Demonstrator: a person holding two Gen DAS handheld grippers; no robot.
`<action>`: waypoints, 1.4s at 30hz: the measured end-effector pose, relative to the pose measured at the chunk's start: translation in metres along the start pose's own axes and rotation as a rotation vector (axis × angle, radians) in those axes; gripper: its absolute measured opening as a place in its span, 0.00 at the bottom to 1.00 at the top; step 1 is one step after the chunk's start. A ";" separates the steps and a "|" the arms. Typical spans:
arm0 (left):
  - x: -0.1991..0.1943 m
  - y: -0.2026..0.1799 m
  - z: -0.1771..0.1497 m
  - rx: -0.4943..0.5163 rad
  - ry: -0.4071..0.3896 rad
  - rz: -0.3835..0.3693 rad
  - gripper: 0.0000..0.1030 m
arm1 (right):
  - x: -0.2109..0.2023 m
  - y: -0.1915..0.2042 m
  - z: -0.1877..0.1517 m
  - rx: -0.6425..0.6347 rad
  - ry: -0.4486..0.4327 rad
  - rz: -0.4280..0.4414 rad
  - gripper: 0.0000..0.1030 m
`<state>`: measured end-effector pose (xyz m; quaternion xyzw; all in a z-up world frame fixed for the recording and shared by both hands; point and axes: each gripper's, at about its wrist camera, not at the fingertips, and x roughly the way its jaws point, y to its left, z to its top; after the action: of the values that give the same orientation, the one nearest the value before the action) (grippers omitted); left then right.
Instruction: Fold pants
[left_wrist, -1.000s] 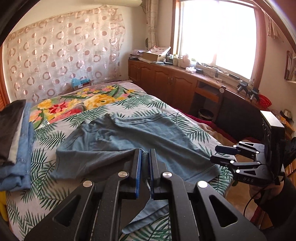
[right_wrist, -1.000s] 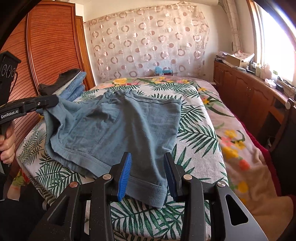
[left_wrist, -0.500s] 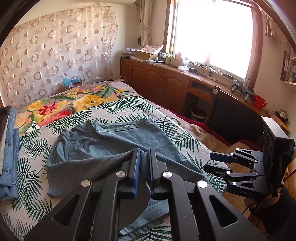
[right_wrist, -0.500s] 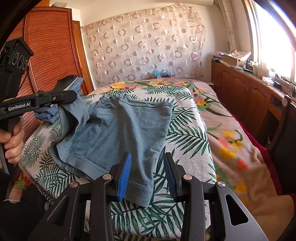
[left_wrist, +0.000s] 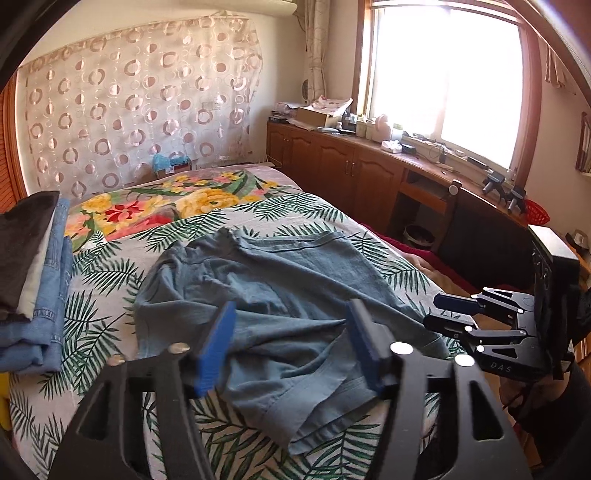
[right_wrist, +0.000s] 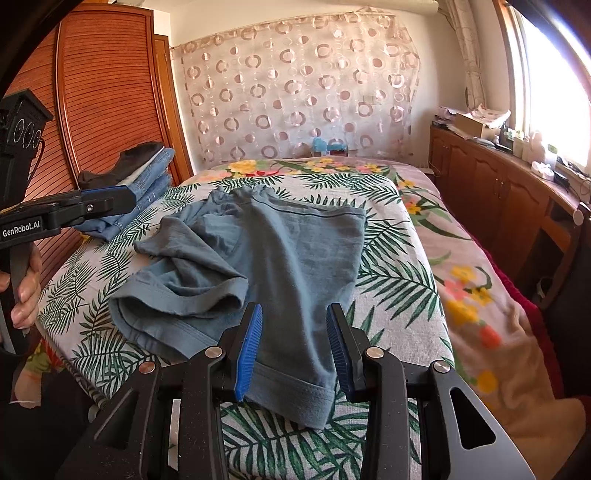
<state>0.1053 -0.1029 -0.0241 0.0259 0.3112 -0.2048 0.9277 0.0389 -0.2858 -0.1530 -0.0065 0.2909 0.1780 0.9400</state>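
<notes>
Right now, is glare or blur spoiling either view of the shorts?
Left wrist view: the window is blown out white, but the shorts stay clear and evenly lit. Right wrist view: glare only at the far right edge; the shorts are sharp. Both views bend straight lines near the edges.

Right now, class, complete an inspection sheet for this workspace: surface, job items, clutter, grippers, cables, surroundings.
Surface: bed with leaf-print cover.
Job's things: blue shorts lie crumpled, one leg bunched over the other.
Clutter: stack of folded clothes at the bed's edge.
Grippers: left gripper opening, nothing between its pads; right gripper apart above the shorts' hem, holding nothing.
Cables: some on the windowsill counter.
Surroundings: patterned curtain, wooden cabinets, bright window.
</notes>
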 end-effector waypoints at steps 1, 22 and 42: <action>-0.002 0.005 -0.004 -0.014 -0.002 -0.006 0.77 | 0.001 0.001 0.001 -0.001 0.000 0.000 0.37; 0.016 0.047 -0.076 -0.126 0.127 0.064 0.77 | 0.056 0.033 0.021 -0.037 0.059 0.077 0.36; 0.022 0.048 -0.092 -0.168 0.136 0.043 0.77 | 0.094 0.053 0.027 -0.067 0.138 0.078 0.18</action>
<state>0.0881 -0.0506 -0.1144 -0.0315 0.3888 -0.1557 0.9075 0.1081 -0.2020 -0.1772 -0.0389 0.3490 0.2232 0.9093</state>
